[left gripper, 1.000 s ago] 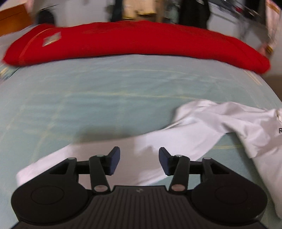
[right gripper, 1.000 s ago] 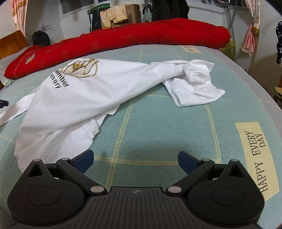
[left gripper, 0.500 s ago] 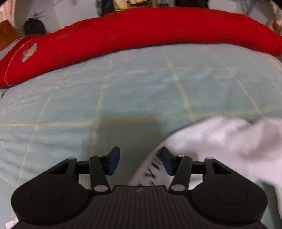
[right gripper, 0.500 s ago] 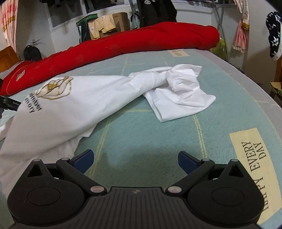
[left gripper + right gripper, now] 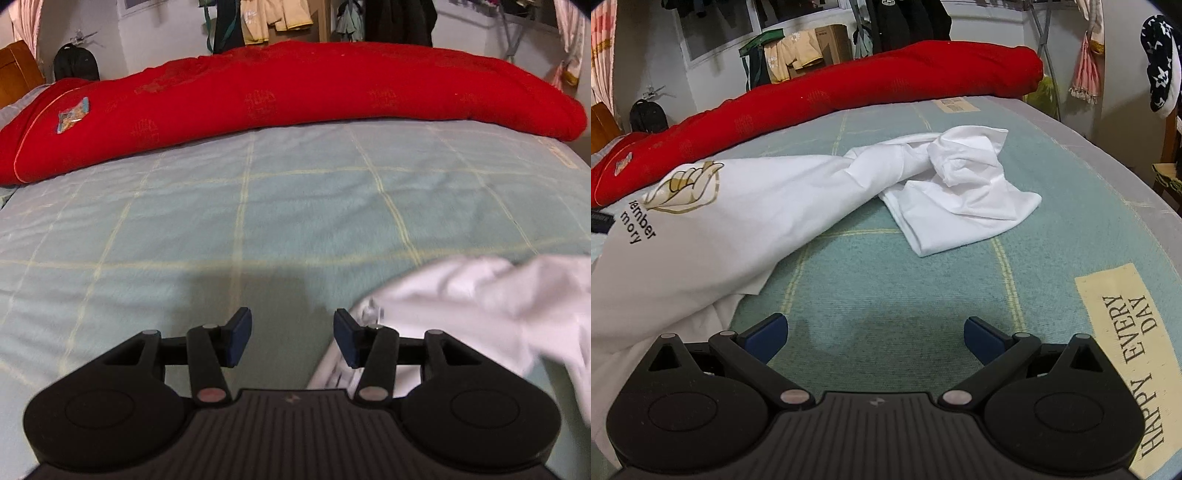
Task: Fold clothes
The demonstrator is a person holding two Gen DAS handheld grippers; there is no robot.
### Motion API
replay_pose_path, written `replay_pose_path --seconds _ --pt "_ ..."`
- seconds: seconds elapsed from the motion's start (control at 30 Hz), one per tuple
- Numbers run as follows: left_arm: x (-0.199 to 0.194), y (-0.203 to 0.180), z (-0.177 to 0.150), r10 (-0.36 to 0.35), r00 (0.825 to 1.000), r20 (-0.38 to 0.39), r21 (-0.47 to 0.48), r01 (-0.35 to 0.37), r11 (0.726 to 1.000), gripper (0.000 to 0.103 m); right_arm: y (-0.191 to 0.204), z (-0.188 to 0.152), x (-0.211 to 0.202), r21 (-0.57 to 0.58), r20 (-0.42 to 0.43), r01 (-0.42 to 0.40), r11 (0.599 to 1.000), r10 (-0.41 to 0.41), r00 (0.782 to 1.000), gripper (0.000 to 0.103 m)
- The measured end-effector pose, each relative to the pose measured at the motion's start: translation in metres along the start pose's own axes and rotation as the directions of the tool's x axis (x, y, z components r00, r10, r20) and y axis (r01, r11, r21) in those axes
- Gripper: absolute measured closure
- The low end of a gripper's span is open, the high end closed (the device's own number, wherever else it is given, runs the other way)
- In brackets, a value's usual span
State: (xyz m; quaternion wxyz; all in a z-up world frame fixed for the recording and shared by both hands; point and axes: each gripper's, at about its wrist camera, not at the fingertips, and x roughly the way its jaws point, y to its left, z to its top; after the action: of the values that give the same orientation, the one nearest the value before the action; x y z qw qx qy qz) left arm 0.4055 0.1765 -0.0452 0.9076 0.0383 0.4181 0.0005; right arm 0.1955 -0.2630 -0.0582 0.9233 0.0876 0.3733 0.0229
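Observation:
A white T-shirt (image 5: 757, 221) with a gold print and black lettering lies crumpled across the green checked blanket (image 5: 886, 295). Its bunched end (image 5: 960, 184) rests toward the right. My right gripper (image 5: 875, 328) hovers wide open over bare blanket, with the shirt's hem just left of its left finger. In the left wrist view, blurred white cloth of the shirt (image 5: 480, 295) lies beside and under the right finger. My left gripper (image 5: 291, 328) is half open, its jaws closing slightly, and only blanket (image 5: 221, 221) shows between the pads.
A long red quilt roll (image 5: 295, 96) runs along the far side of the bed (image 5: 1126, 177). A cream "HAPPY EVERY DAY" label (image 5: 1126, 350) sits on the blanket at the right. Hung clothes and a drying rack stand beyond the bed.
In the left wrist view the white sleeve that lay under the jaws has slid off to the right, leaving bare blanket between the pads. The right view has drifted slightly, with the shirt further left.

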Motion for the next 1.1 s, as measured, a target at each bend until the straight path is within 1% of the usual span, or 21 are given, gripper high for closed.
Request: replay_pose_path --seconds 0.1,0.13,0.17,0.2,0.27,0.37,0.4,0.47,0.6,0.73,0.77,0.83,0.9,0.97,1.03,1.07,1.1 --pt "-0.014 0.008 -0.016 -0.036 0.999 -0.007 0.02 0.036 0.999 0.054 0.005 0.0 -0.003 -0.009 0.004 -0.007 1.0 0.008 1.0 0.0" --pt "-0.017 0.011 -0.02 -0.038 0.999 -0.016 0.026 0.039 0.999 0.054 0.007 0.001 -0.004 -0.012 0.005 -0.012 1.0 0.012 1.0 0.0" --pt "-0.018 0.014 -0.023 -0.033 0.999 -0.021 0.033 0.034 0.999 0.056 0.009 0.001 -0.005 -0.013 0.008 -0.015 1.0 0.015 1.0 0.0" --pt "-0.019 0.018 -0.026 -0.02 1.0 -0.022 0.034 0.021 0.999 0.057 0.01 0.001 -0.006 -0.014 0.01 -0.019 1.0 0.019 1.0 0.0" --pt "-0.018 0.028 -0.027 0.0 1.0 -0.022 0.003 0.0 1.0 0.063 0.013 0.002 -0.008 -0.013 0.013 -0.027 1.0 0.028 1.0 0.0" --pt "-0.013 0.042 -0.028 -0.027 0.999 -0.035 -0.059 0.025 0.998 0.067 0.018 0.001 -0.01 -0.016 0.01 -0.037 0.999 0.037 0.999 0.0" --pt "-0.013 0.045 -0.03 -0.036 0.998 -0.042 -0.068 0.034 0.997 0.068 0.019 0.001 -0.011 -0.018 0.008 -0.038 0.999 0.038 0.999 0.0" --pt "-0.017 0.042 -0.039 -0.046 0.998 -0.052 -0.05 0.044 0.998 0.071 0.021 0.001 -0.012 -0.024 0.005 -0.039 0.999 0.039 0.999 0.0" --pt "-0.042 0.035 -0.068 -0.055 0.998 -0.032 -0.018 0.055 0.998 0.071 0.02 0.0 -0.013 -0.023 0.002 -0.03 0.999 0.03 1.0 0.0" --pt "-0.054 0.035 -0.097 -0.063 0.997 -0.054 -0.016 0.062 0.998 0.069 0.021 0.0 -0.012 -0.02 -0.005 -0.035 0.999 0.034 0.999 0.0" --pt "-0.052 0.038 -0.103 -0.064 0.996 -0.068 -0.037 0.062 0.997 0.069 0.022 0.0 -0.012 -0.021 -0.006 -0.038 0.999 0.037 0.999 0.0" --pt "-0.056 0.046 -0.11 -0.087 0.994 -0.063 -0.103 0.081 0.991 0.069 0.026 0.0 -0.012 -0.025 -0.005 -0.045 0.999 0.045 0.999 0.0" --pt "-0.06 0.05 -0.115 -0.114 0.991 -0.072 -0.149 0.102 0.983 0.07 0.03 -0.001 -0.013 -0.031 -0.008 -0.053 0.998 0.053 0.999 0.0" --pt "-0.065 0.046 -0.12 -0.128 0.988 -0.088 -0.131 0.115 0.985 0.07 0.033 -0.002 -0.015 -0.043 -0.01 -0.056 0.997 0.056 0.998 0.0" --pt "-0.069 0.045 -0.118 -0.14 0.984 -0.108 -0.108 0.128 0.986 0.07 0.035 -0.002 -0.016 -0.05 -0.011 -0.052 0.997 0.052 0.999 0.0" --pt "-0.072 0.046 -0.113 -0.154 0.983 -0.105 -0.112 0.142 0.983 0.07 0.035 -0.002 -0.017 -0.049 -0.009 -0.05 0.998 0.05 0.999 0.0" --pt "-0.076 0.049 -0.107 -0.167 0.983 -0.083 -0.116 0.157 0.981 0.07 0.034 -0.001 -0.017 -0.046 -0.007 -0.049 0.998 0.049 0.999 0.0"
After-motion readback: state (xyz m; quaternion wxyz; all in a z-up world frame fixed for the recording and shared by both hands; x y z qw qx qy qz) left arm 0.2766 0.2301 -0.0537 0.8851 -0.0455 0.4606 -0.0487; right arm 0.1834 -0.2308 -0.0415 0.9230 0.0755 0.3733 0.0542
